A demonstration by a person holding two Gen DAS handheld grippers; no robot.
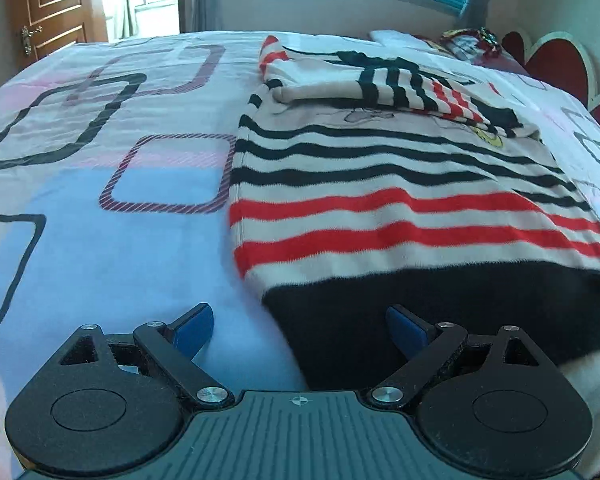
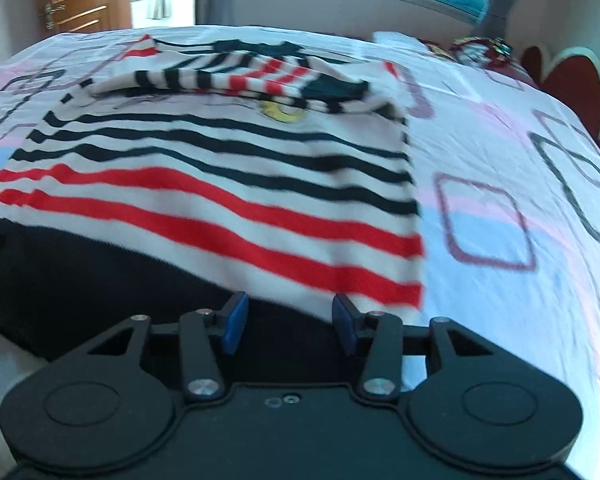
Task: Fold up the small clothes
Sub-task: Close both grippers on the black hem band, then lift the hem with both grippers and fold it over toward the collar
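A small cream sweater (image 1: 380, 184) (image 2: 220, 184) with black and red stripes lies flat on the bed, its black hem band (image 1: 420, 312) (image 2: 100, 280) nearest me. Both sleeves (image 1: 380, 84) (image 2: 240, 74) are folded across its upper part. My left gripper (image 1: 298, 312) stands wide open over the hem's left corner, one blue pad (image 1: 194, 324) above bare sheet and the other above the black band. My right gripper (image 2: 290, 304) is open more narrowly over the hem near the right corner, and nothing is pinched between its pads (image 2: 234, 320).
The bedsheet (image 1: 120, 260) (image 2: 500, 160) with square outlines spreads on both sides of the sweater. Other colourful clothes (image 1: 468, 42) (image 2: 480, 50) lie at the far right by a red heart headboard (image 1: 556, 64). A wooden door (image 1: 52, 4) and a window stand beyond the bed.
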